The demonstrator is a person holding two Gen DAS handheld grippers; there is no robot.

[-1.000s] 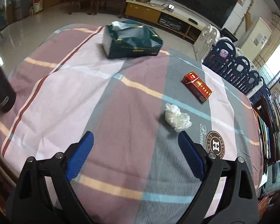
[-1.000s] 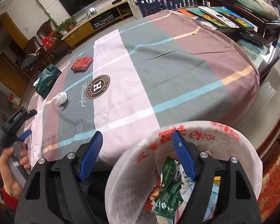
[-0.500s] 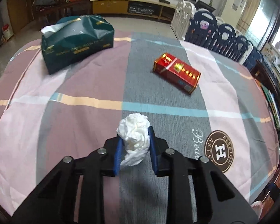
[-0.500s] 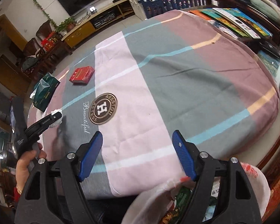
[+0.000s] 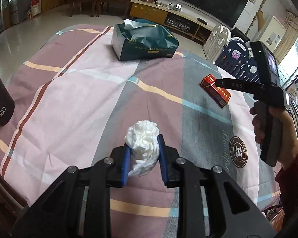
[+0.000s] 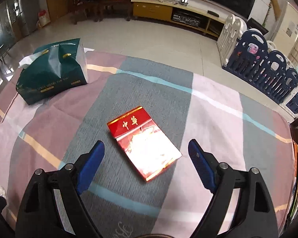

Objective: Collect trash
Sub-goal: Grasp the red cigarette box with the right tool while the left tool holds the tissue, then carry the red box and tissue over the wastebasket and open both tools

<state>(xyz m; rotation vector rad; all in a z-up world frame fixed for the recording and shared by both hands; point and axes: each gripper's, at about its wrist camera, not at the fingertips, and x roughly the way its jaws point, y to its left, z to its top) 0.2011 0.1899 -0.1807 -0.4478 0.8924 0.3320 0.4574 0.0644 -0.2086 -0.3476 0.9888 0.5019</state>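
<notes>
Moved since earlier: right gripper [image 6: 146, 158], away from the trash bag to above the red cigarette pack [image 6: 144, 142]; jaws have just been opening, spread wide either side of the pack, not touching it.
Left gripper [image 5: 143, 156]: clenched on the crumpled white tissue [image 5: 144, 144]; its lower part is hidden between the pads, and whether it is lifted off the table [image 5: 69, 103] cannot be told.
Green tissue box [image 5: 144, 42]: near the far edge.
Right hand [image 5: 272, 123]: sleeve cut off at the frame edge.
</notes>
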